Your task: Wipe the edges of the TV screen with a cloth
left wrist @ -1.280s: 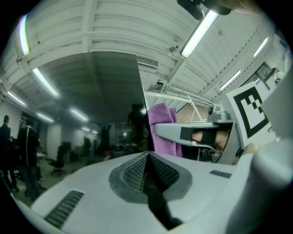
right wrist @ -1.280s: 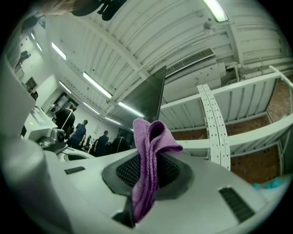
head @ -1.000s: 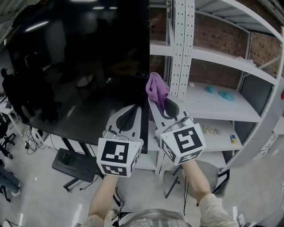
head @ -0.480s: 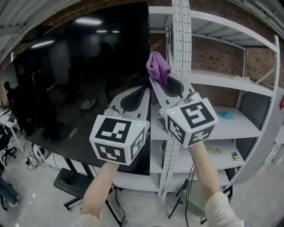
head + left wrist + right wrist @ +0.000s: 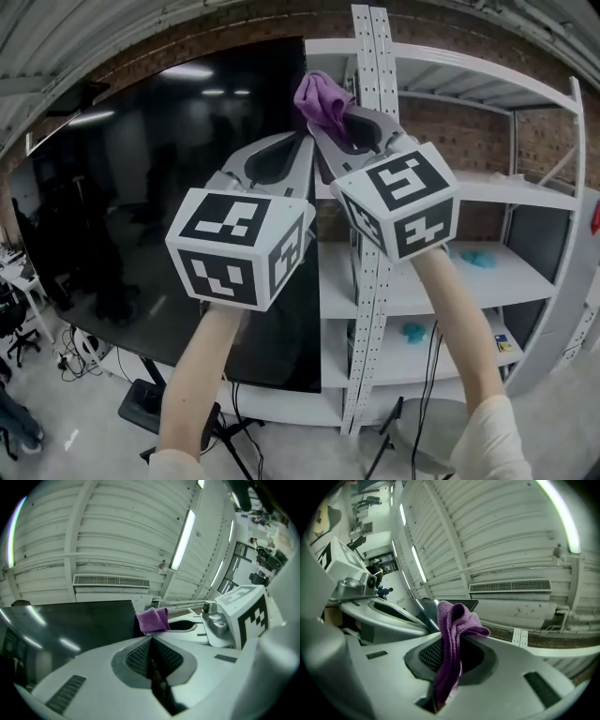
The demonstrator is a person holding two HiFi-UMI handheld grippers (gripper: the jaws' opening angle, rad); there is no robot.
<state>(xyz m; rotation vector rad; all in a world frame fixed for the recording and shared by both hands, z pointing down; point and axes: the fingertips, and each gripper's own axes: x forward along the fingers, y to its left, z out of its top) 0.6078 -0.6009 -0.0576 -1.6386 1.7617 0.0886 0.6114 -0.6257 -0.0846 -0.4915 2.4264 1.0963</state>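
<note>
Right tongs (image 5: pixel 325 120) are pinched tight on a purple cloth (image 5: pixel 322 97), which bunches out past the tips and hangs down between them in the right gripper view. Left tongs (image 5: pixel 302 148) sit just beside them, closed on nothing, with only a dark slit showing between the tips. I hold both raised high and pointing up, arms stretched out in front of me.

The cloth is at the right-hand edge of the TV screen (image 5: pixel 141 206), close under its top corner. In the left gripper view it sits against that corner, though I cannot tell whether it actually presses on the frame. Just beyond that edge stands the white upright of a shelving rack (image 5: pixel 370 216), so there is little room on that side.

As I judge it, the wipe is somewhere on the right edge, near its upper end. Nothing on the dark glass or frame shows me which stretches are already clean. The top edge, the far left side and the bottom look like work left to do.
</note>
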